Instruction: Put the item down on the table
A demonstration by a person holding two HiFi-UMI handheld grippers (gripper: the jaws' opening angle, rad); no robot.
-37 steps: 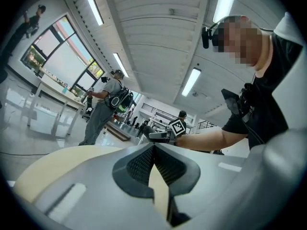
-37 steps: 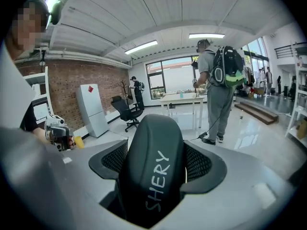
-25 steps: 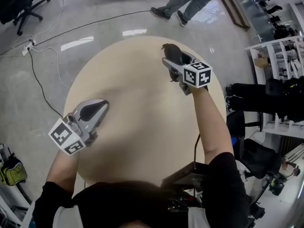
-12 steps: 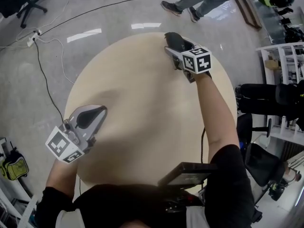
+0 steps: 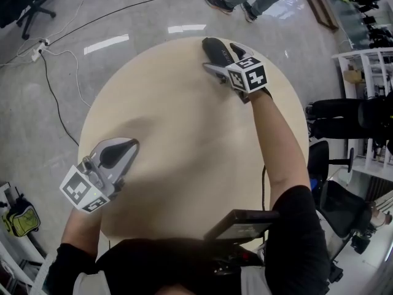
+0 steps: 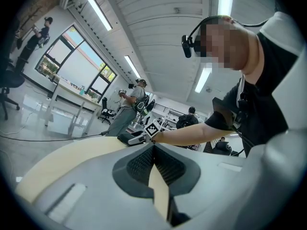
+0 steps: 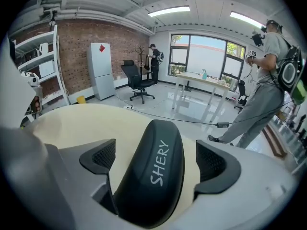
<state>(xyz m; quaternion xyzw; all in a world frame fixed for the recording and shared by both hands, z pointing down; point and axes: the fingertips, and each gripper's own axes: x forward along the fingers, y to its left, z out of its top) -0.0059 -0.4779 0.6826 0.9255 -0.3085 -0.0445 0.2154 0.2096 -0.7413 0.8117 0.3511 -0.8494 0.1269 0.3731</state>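
since the right gripper (image 7: pixel 157 160) has just been opening its jaws, now clear of the black case (image 5: pixel 215 47) between them, a skewed withdrawal could drag it off the table (image 5: pixel 172 134) edge just beyond the fingertips; left gripper (image 6: pixel 154 150) jaws together, empty.

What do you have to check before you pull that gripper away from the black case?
1. Right gripper let go of the black case: ok. The jaws have just been opening, and gaps show beside both pads.
2. Case over the table: ok, but near the far rim.
3. Case resting on its own: cannot tell.
4. Left gripper out of the way: ok. It is shut, empty and well apart from the case.
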